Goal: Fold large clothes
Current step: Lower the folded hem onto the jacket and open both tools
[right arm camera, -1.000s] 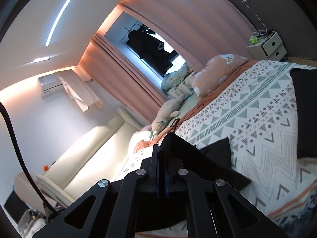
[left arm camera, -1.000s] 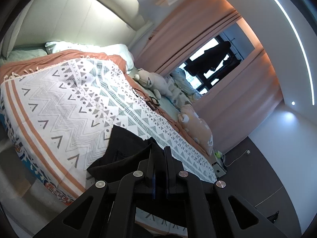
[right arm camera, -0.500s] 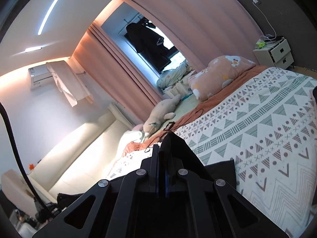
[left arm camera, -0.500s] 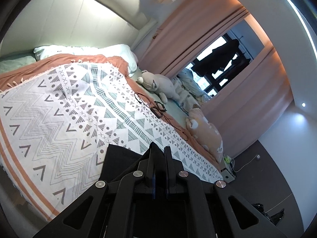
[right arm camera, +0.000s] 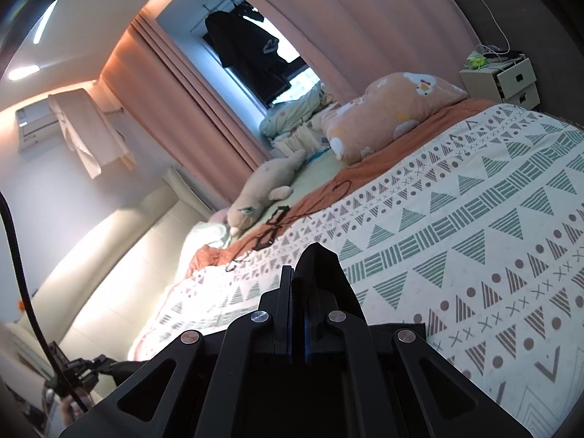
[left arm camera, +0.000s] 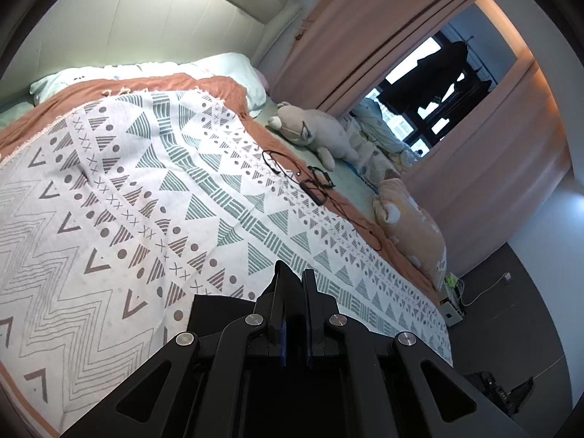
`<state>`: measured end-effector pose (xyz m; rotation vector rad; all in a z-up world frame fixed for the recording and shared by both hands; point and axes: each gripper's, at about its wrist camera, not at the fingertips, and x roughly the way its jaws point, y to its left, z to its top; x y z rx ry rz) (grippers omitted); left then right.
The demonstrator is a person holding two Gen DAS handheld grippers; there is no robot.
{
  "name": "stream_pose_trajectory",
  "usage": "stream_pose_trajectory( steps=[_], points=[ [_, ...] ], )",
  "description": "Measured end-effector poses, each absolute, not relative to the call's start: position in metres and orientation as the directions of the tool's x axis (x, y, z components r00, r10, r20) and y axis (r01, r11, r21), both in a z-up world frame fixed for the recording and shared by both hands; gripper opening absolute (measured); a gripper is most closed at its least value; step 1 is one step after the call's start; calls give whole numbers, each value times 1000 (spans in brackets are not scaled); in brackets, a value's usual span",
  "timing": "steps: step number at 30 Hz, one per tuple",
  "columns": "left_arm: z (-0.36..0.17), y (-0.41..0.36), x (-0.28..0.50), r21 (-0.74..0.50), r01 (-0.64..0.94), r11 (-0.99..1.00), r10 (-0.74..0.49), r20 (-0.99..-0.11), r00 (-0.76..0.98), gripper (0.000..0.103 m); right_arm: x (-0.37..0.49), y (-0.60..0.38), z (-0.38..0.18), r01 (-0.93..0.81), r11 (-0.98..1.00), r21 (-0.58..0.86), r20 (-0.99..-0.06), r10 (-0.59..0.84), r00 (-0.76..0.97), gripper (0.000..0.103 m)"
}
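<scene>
A black garment lies on the patterned bedspread [left arm camera: 146,200]. My left gripper [left arm camera: 295,277] is shut on the black garment [left arm camera: 215,310], whose edge shows just left of and below the fingers. My right gripper [right arm camera: 304,259] is shut on another edge of the black garment [right arm camera: 398,328], which shows at the right of the fingers above the bedspread [right arm camera: 456,219]. Most of the garment is hidden under both grippers.
Black glasses and a cable [left arm camera: 314,182] lie near the far side of the bed. A plush toy [left arm camera: 314,131], an orange pillow [left arm camera: 412,233] and white pillows [left arm camera: 219,69] line the far edges. A nightstand [right arm camera: 500,80] stands beyond the bed.
Both grippers have moved forward over the bed with the black garment held. Less of the garment shows ahead of the fingers, and the bedspread fills more of both views.
</scene>
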<state>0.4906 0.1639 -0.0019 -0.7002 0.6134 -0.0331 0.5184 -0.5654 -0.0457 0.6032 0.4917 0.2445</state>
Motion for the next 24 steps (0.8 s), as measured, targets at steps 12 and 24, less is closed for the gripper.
stream_pose_trajectory(
  steps=[12,24],
  points=[
    [-92,151,578,-520,-216,826,-242,-674,698,35,580,-559,-135,170,891,421,-641,160,751,33],
    [-125,163,546,-435,-267,860,-162,-729,665,75,559,-575,-166,179,917,356,-737,158,657,61]
  ],
)
